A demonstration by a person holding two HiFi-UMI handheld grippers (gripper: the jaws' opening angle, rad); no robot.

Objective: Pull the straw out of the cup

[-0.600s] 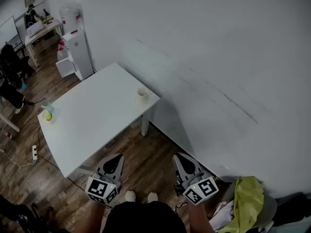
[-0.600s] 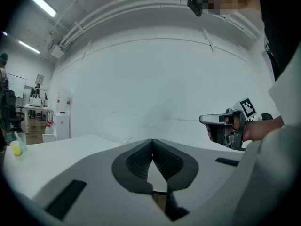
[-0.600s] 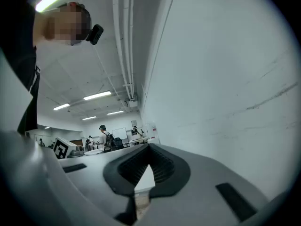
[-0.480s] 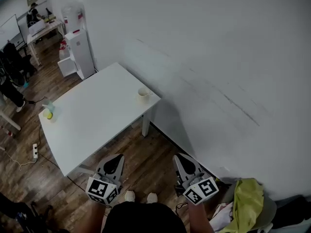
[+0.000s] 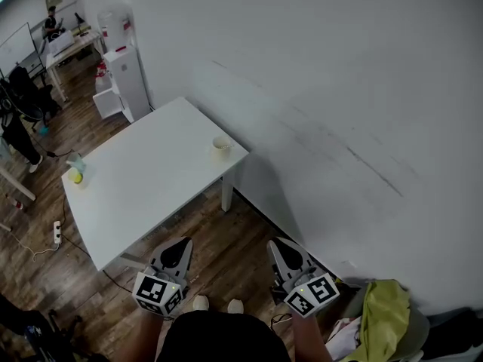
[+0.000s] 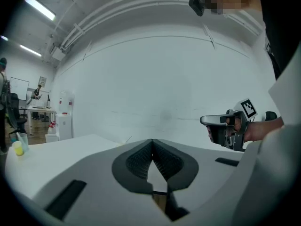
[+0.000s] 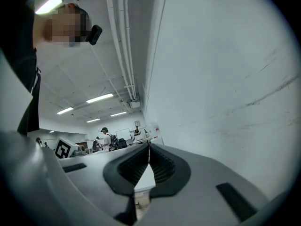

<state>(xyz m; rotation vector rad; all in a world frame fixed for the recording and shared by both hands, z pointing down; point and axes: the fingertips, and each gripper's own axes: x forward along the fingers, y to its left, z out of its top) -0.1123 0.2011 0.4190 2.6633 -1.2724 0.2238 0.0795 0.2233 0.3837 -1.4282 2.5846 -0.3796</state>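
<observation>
**Both grippers clenched and empty, well short of the cup**

The person stood at the near end of the white table (image 5: pixel 143 191) with a gripper in each hand, held low in front of the body and side by side. The left gripper (image 5: pixel 181 247) had its jaws pressed together with nothing between them, and its ribbed pads met in a closed seam. The right gripper (image 5: pixel 279 249) was the same, clenched tight on nothing. Both pointed roughly toward the table and the wall (image 5: pixel 339 89) behind it.

The cup (image 5: pixel 221 145) sat on the table near its far right corner, close to the edge by the wall and well apart from both grippers. From where I stood the straw was too small to make out for certain. Neither gripper touched the cup.

At the table's left edge, far from the cup, was a small yellow object (image 5: pixel 75 176) with something pale and clear just beside it. Past the table's far left corner a white water dispenser (image 5: pixel 127 81) stood against the wall. The floor (image 5: pixel 241 228) was wood plank. A yellow-green cloth (image 5: pixel 386 311) lay heaped by the wall to the person's right.
</observation>
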